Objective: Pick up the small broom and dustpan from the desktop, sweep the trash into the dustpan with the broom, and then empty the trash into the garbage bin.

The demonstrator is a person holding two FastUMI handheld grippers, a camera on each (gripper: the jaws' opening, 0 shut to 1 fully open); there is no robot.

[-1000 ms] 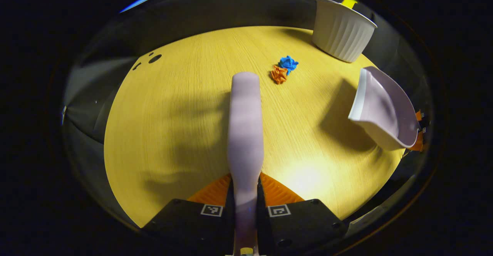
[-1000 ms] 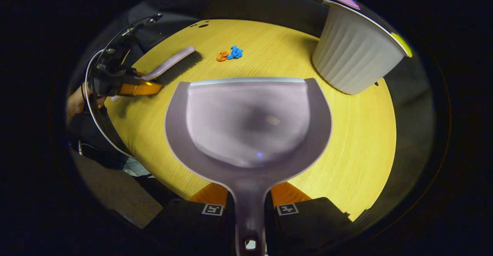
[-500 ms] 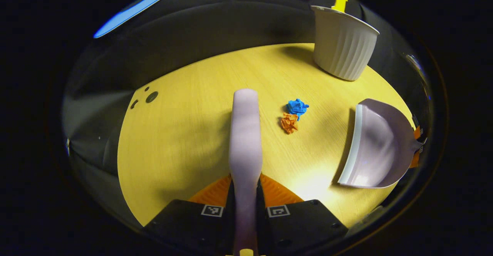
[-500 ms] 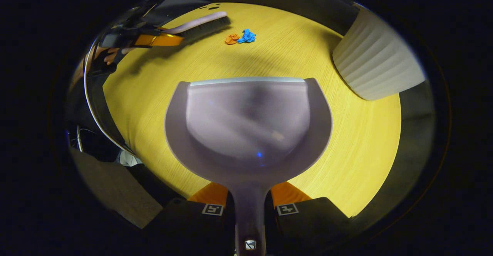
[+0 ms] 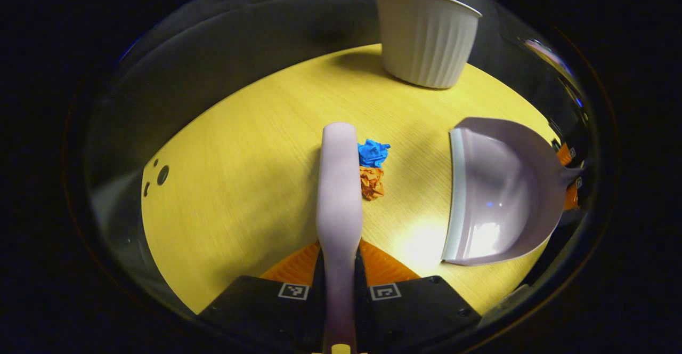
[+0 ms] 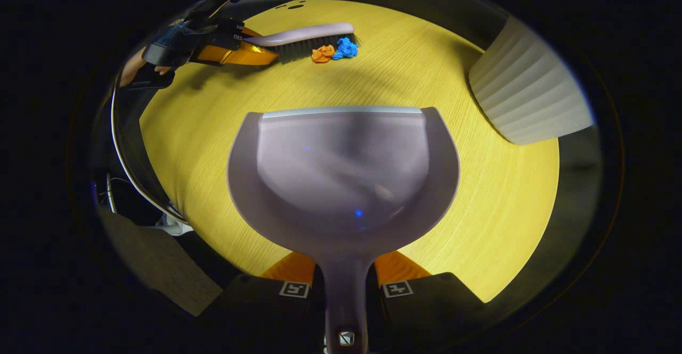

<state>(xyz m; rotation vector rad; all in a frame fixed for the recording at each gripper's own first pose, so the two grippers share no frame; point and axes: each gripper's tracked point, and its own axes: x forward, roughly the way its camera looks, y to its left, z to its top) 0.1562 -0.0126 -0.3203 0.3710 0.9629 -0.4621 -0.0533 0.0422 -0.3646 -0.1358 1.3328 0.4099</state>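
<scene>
1. Broom (image 5: 339, 183) is now touching the blue scrap (image 5: 372, 153) and orange scrap (image 5: 371, 182), clamped in the left gripper (image 5: 339, 268).
2. Dustpan (image 6: 343, 175), pinched by the right gripper (image 6: 345, 282), is coming level on the desktop (image 5: 240, 173), so sweeping's starting.

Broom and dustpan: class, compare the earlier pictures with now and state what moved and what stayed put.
The broom has closed in sideways until its bristles meet the orange scrap and blue scrap. The dustpan came down, its lip facing them. Both grippers kept their holds; the scraps and white bin stayed put.
</scene>
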